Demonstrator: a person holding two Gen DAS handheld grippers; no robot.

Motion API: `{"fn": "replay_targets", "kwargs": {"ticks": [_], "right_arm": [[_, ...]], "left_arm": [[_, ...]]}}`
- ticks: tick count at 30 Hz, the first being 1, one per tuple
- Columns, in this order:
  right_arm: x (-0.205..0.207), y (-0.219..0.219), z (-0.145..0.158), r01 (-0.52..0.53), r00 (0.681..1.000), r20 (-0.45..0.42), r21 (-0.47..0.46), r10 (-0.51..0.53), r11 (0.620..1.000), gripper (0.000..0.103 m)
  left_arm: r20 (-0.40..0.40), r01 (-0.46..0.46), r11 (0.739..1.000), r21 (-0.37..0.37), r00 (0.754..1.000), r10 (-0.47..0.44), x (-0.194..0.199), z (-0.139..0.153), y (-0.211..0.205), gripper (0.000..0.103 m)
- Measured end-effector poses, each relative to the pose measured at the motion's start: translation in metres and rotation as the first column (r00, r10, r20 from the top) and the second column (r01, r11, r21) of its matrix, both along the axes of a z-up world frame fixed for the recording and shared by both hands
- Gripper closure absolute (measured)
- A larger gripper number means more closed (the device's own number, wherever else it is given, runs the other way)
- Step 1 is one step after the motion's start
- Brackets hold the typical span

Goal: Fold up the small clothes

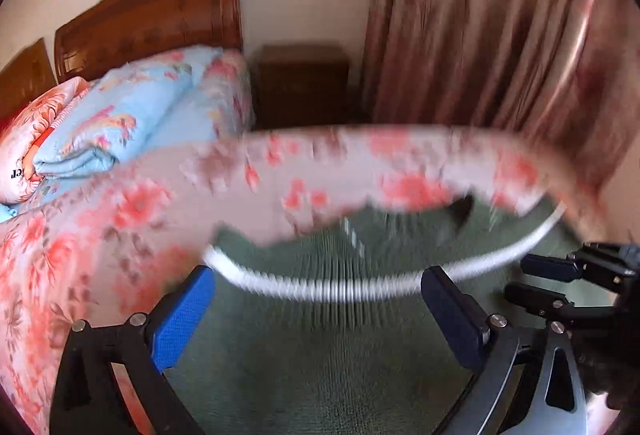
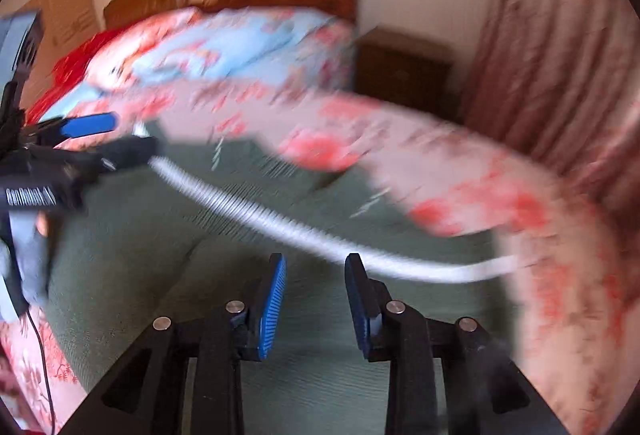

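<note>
Garment: a dark green ribbed piece (image 1: 320, 347) with a white ribbed band (image 2: 280, 223) is lying on the pink floral bedspread (image 1: 80, 235), right under both my grippers; motion blur is smearing its detail.

Left gripper (image 1: 320, 309): I am holding its blue pads wide apart above the green cloth, gripping nothing.

Right gripper (image 2: 316, 307): its jaws are standing parted too, empty, over the same cloth, near the band.

Beyond: folded blue floral quilt (image 1: 120, 123) is sitting by the wooden headboard (image 1: 152, 19); nightstand (image 1: 304, 83) and curtain (image 1: 500, 35) are standing past the bed's edge.
</note>
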State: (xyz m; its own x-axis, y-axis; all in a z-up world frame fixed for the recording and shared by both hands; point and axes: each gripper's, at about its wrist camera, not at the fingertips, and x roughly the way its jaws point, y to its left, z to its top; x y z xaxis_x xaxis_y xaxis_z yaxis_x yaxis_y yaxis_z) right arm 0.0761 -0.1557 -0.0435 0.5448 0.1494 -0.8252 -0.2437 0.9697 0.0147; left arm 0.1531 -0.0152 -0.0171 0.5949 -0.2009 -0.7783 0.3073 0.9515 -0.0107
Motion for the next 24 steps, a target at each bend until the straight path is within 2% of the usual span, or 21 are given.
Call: {"fn": "replay_targets", "kwargs": {"ticks": [1, 2, 3, 5, 7, 10, 12, 16, 20, 24], "right_arm": [[0.003, 0.002, -0.008, 0.003, 1.000, -0.012, -0.021, -0.003, 1.000, 0.072], [0.000, 0.000, -0.008, -0.005, 1.000, 0.022, -0.022, 0.005, 1.000, 0.072], [-0.001, -0.003, -0.008, -0.001, 1.000, 0.019, -0.015, 0.002, 1.000, 0.072], [-0.005, -0.022, -0.004, 0.065, 0.998, 0.025, -0.034, -0.065, 0.997, 0.072], [-0.010, -0.048, -0.005, 0.146, 0.989, 0.033, -0.061, -0.144, 0.987, 0.072], [-0.022, -0.094, -0.004, 0.234, 0.972, 0.016, 0.052, -0.235, 0.971, 0.074], [-0.030, -0.112, -0.001, 0.246, 0.968, 0.022, 0.115, -0.250, 0.962, 0.076], [-0.051, -0.113, 0.010, 0.276, 0.957, 0.057, 0.106, -0.283, 0.955, 0.074], [-0.073, -0.080, 0.014, 0.196, 0.975, 0.089, 0.105, -0.206, 0.975, 0.074], [-0.087, -0.036, 0.000, 0.074, 0.993, 0.092, -0.005, -0.073, 0.997, 0.072]], "left_arm": [[-0.017, -0.004, 0.999, 0.034, 1.000, 0.005, 0.000, -0.011, -0.003, 0.000], [-0.039, -0.005, 0.999, 0.049, 0.999, 0.007, 0.001, -0.018, -0.002, 0.000], [-0.063, -0.008, 0.999, 0.042, 0.998, 0.010, 0.003, -0.022, 0.001, 0.000], [-0.053, -0.027, 1.000, -0.006, 0.998, 0.027, 0.003, -0.018, 0.010, 0.000], [-0.067, -0.023, 1.000, -0.006, 0.997, 0.022, 0.004, -0.021, 0.011, 0.000], [-0.059, -0.015, 1.000, 0.024, 0.998, 0.016, 0.001, -0.023, 0.007, 0.000], [-0.060, -0.013, 1.000, 0.028, 0.998, 0.015, 0.002, -0.023, 0.005, 0.000], [-0.061, -0.014, 1.000, 0.026, 0.998, 0.015, 0.004, -0.023, 0.005, 0.000], [-0.060, -0.012, 0.999, 0.036, 0.998, 0.014, 0.005, -0.023, 0.004, 0.000], [-0.055, -0.015, 0.999, 0.039, 0.998, 0.017, 0.004, -0.024, 0.004, 0.000]]}}
